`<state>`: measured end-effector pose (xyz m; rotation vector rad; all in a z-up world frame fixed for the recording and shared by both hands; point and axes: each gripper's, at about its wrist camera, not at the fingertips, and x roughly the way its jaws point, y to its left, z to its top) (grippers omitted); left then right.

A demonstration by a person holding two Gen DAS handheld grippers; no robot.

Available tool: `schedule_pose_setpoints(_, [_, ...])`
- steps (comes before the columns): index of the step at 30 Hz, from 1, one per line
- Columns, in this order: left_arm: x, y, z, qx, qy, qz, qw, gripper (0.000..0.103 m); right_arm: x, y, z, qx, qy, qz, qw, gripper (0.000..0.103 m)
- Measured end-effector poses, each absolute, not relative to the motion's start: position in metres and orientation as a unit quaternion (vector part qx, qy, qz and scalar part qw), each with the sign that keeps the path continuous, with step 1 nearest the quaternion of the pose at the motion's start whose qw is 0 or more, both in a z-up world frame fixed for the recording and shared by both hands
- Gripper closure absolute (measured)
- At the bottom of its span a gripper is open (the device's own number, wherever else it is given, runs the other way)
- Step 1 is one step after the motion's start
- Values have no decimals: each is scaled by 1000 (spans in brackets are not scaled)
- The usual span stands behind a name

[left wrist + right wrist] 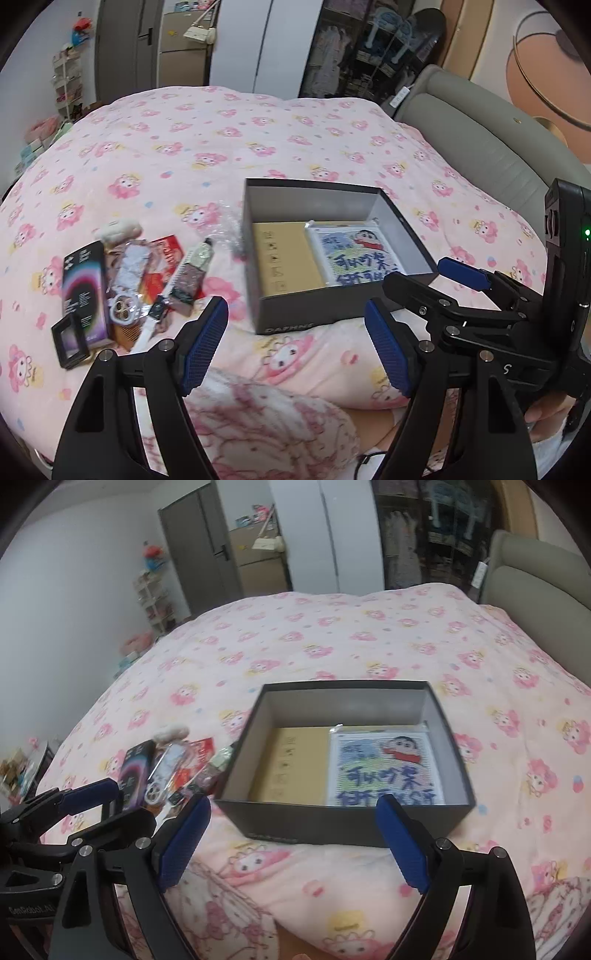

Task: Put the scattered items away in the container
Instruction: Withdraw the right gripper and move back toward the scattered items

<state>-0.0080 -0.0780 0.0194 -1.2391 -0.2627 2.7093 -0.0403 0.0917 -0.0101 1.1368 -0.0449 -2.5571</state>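
Both the left gripper (pixel 295 347) and right gripper (pixel 295 845) gape empty, the dark box (pixel 295 314) lettered DAPHNE at twelve o'clock, its cartoon card (pixel 384 768) bearing handwritten characters.

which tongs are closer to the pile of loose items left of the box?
Left. The left tongs hang open just in front of the pile of loose items. The right tongs sit open before the box, which lies right of the pile.
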Motion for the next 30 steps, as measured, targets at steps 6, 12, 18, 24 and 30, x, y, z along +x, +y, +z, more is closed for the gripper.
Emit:
schedule_pose_setpoints(6, [3, -109, 17, -408, -101, 906, 50, 25, -39, 57, -9, 400, 9, -897, 190, 12])
schedule_pose_setpoints(12, [11, -138, 10, -408, -113, 905, 24, 25, -39, 23, -12, 402, 36, -892, 203, 12])
schedule_pose_setpoints(18, [19, -168, 1, -410, -133, 902, 4, 25, -39, -8, -17, 406, 58, -885, 219, 12])
schedule_pose_setpoints(24, [24, -192, -14, -414, -155, 897, -10, 25, -42, -37, -28, 419, 77, -875, 230, 12])
schedule_pose_setpoints(30, [26, -213, -31, -421, -172, 890, -18, 25, -49, -59, -46, 443, 82, -857, 252, 12])
